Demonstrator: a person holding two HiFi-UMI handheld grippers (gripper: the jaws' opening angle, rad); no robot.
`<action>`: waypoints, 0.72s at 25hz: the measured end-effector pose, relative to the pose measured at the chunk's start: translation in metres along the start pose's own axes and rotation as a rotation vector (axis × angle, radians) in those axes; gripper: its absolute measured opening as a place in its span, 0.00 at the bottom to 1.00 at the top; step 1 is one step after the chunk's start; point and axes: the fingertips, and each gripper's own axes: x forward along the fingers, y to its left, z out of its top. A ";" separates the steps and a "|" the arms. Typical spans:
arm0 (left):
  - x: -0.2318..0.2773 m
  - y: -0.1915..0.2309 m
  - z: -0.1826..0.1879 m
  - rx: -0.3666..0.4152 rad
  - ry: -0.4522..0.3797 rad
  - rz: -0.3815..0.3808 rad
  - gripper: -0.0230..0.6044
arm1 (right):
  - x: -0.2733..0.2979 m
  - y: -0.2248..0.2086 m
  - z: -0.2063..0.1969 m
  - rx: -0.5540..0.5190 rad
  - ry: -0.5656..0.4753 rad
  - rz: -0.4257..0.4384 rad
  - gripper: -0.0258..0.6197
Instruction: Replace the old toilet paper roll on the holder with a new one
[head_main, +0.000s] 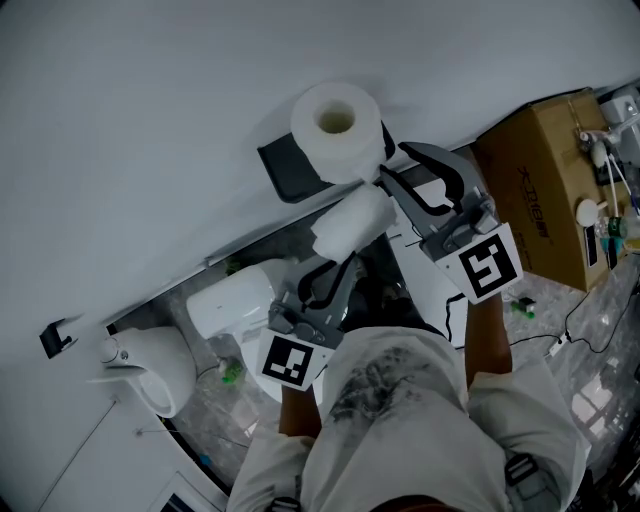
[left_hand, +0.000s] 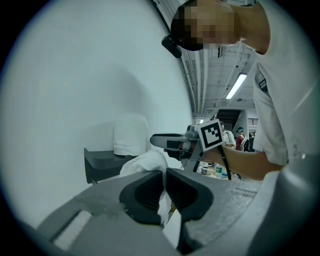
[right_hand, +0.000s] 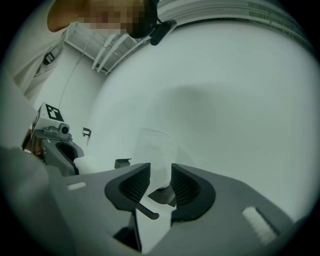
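Observation:
A full white toilet paper roll (head_main: 338, 130) stands on end on the dark wall holder (head_main: 285, 172). My right gripper (head_main: 392, 165) hovers just right of it, open, with nothing between the pads; in the right gripper view the roll (right_hand: 155, 150) shows through the gap beyond the jaws (right_hand: 160, 172). Below the holder, my left gripper (head_main: 338, 262) is shut on a squashed white paper roll (head_main: 350, 222). In the left gripper view that paper (left_hand: 147, 161) bulges out past the closed jaws (left_hand: 164, 175), with the holder (left_hand: 102, 162) and right gripper (left_hand: 172, 141) behind it.
A white wall fills the left and top. A cardboard box (head_main: 535, 190) stands at the right, a white toilet (head_main: 235, 300) below the holder, a rounded white fixture (head_main: 150, 365) and a small black wall hook (head_main: 55, 338) at the left. Cables lie on the floor at the right.

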 end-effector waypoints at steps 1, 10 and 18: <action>0.000 0.000 0.000 0.002 0.001 -0.002 0.07 | 0.001 0.000 -0.001 -0.006 0.002 0.005 0.25; 0.000 0.004 -0.002 0.013 0.004 -0.025 0.07 | 0.017 0.005 0.002 -0.012 -0.010 0.058 0.37; 0.001 0.004 -0.003 0.005 0.008 -0.032 0.07 | 0.022 0.007 0.010 0.017 -0.043 0.092 0.46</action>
